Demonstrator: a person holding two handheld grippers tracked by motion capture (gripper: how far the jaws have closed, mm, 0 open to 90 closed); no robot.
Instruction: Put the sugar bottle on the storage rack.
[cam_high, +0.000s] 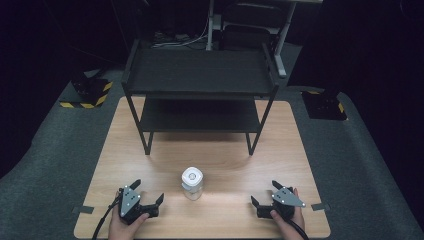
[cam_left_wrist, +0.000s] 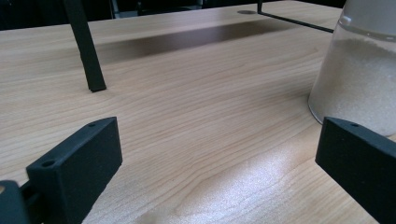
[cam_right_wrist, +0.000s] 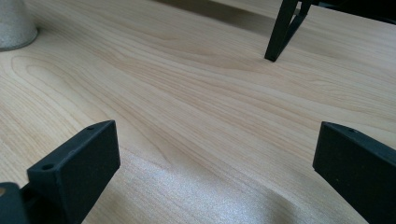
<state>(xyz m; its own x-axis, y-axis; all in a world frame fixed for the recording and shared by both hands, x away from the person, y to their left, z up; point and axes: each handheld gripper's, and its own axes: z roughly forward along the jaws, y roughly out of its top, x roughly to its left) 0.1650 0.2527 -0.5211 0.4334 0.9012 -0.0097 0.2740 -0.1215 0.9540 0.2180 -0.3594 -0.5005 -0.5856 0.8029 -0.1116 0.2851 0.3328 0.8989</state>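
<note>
We see a wooden table (cam_high: 280, 150) on grey carpet (cam_high: 50, 165). At its 12 o'clock end stands a black two-tier rack (cam_high: 200, 75), both tiers bare. Near the table's middle, toward 6 o'clock, a clear jar (cam_high: 192, 183) with a white lid stands upright, apart from the rack; in the left gripper view we see pale grains inside it. Grey tape marks lie at the table's 8 o'clock (cam_high: 82, 210) and 4 o'clock (cam_high: 320, 206) edges. On the carpet, black bases with yellow-black stripes sit at 10 o'clock (cam_high: 90, 92) and 2 o'clock (cam_high: 325, 105). Cables (cam_high: 175, 40) lie behind the rack.
</note>
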